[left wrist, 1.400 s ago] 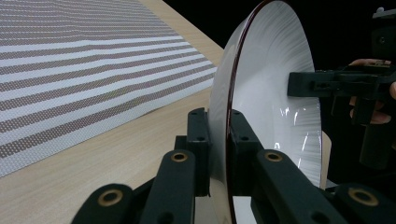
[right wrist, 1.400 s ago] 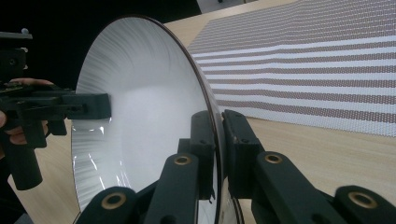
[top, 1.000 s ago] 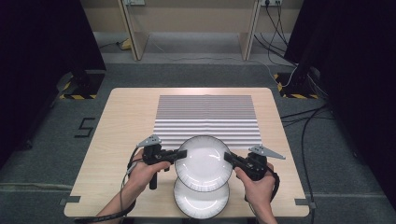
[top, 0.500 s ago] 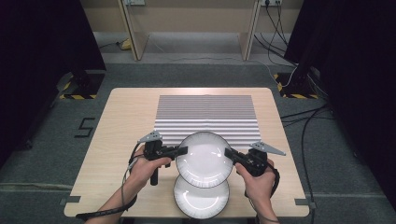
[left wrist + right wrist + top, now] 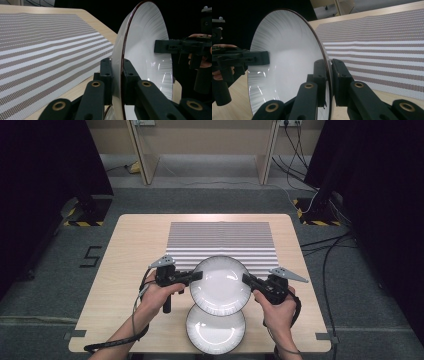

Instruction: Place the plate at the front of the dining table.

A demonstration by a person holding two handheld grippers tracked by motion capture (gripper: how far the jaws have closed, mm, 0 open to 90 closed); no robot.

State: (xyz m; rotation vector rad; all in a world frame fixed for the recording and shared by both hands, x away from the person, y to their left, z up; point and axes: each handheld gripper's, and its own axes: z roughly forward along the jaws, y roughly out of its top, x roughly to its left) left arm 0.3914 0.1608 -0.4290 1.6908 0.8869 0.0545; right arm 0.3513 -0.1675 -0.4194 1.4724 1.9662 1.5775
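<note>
Pale wood makes up the table (image 5: 135, 237), set on grey carpet with dark cabinets and cables around it. Nearest the person, at the table's front edge, a lower plate (image 5: 215, 332) lies flat: white, round, shallow, with fine ribs running in from the rim. Just beyond and overlapping it is the upper plate (image 5: 220, 285), of the same glazed white with a thin dark line along its edge. It is held over the lower one between the two tools. The left gripper (image 5: 196, 275) is clamped on the plate's left rim; in the left gripper view the black pads (image 5: 106, 75) press both faces of the rim. The right gripper (image 5: 248, 279) is clamped on the opposite rim in the same way. Beyond the plate lies the mat (image 5: 220, 240), a flat woven rectangle in grey and white stripes that covers the middle of the table. The step appears to be carrying the upper plate to the mat. To do it well, both hands should travel together and level, since a glazed rim can slip from hard pads if one side leads or twists. It should be set down flat, and the grips eased only when it rests.
</note>
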